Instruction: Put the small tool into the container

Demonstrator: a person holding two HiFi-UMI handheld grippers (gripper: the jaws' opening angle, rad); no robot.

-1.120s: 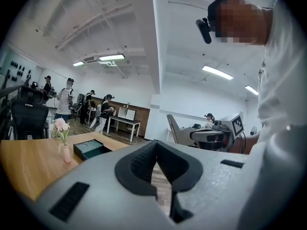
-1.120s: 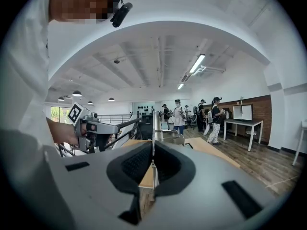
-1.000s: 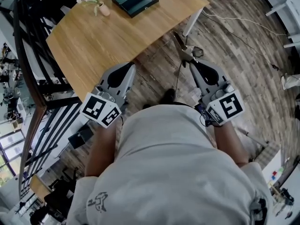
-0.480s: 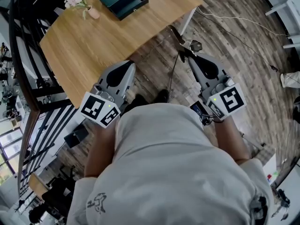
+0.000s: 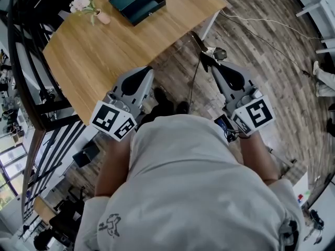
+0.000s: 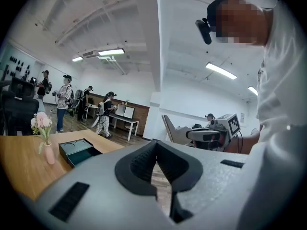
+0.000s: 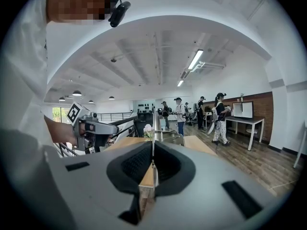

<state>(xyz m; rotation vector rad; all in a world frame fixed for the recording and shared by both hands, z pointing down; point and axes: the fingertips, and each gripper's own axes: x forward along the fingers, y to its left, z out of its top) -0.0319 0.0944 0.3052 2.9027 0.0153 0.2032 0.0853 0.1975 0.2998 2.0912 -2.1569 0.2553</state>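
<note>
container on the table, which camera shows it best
Head view: the container is seen whole from above. The left gripper view shows it smaller and side-on; in the right gripper view I can't make it out.

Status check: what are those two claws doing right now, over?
Right gripper shut on small tool. Left gripper shut, empty. Container on table, ahead. Flower vase beside it, apart.

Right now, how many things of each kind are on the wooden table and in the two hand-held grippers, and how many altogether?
dark green container, on the table: 1
vase with flowers, on the table: 1
small tool, held in the right hand-held gripper: 1
things in the left hand-held gripper: 0
Total: 3
</note>
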